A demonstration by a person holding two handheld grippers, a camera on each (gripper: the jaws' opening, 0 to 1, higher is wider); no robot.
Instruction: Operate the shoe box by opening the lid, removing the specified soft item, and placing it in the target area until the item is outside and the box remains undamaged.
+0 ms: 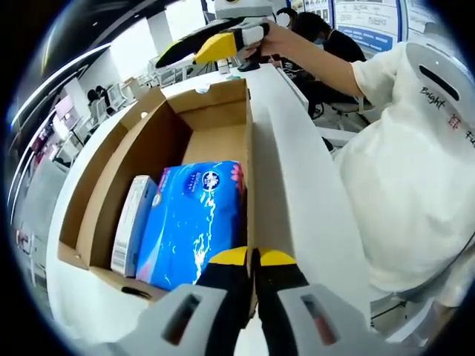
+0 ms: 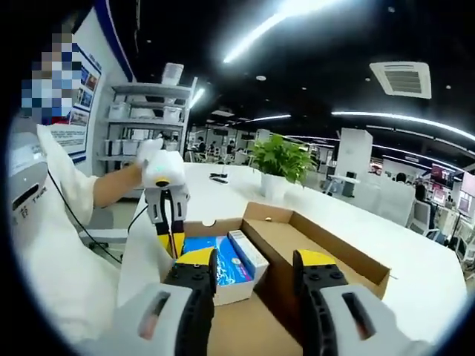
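An open cardboard shoe box (image 1: pixel 215 100) lies on the white table, its lid (image 2: pixel 338 248) folded out flat beside it. Inside are a blue soft pack (image 1: pixel 193 222) and a narrow white carton (image 1: pixel 132 222) next to it. My left gripper (image 1: pixel 252 258) is shut on the top edge of the box's side wall, right beside the blue pack. Seen from the right gripper view, it (image 2: pixel 169 241) points down onto that wall, with the blue pack (image 2: pixel 223 259) and white carton (image 2: pixel 249 252) just past it. My right gripper (image 2: pixel 256 267) hangs open above the box's far end, holding nothing. A hand holds it (image 1: pixel 200 46) there.
The white table (image 1: pixel 297 170) runs on past the box. A person in white clothing (image 1: pixel 415 163) stands close along its side. A potted plant (image 2: pixel 280 159) stands on the table beyond the box, and grey shelves (image 2: pixel 141 126) are behind.
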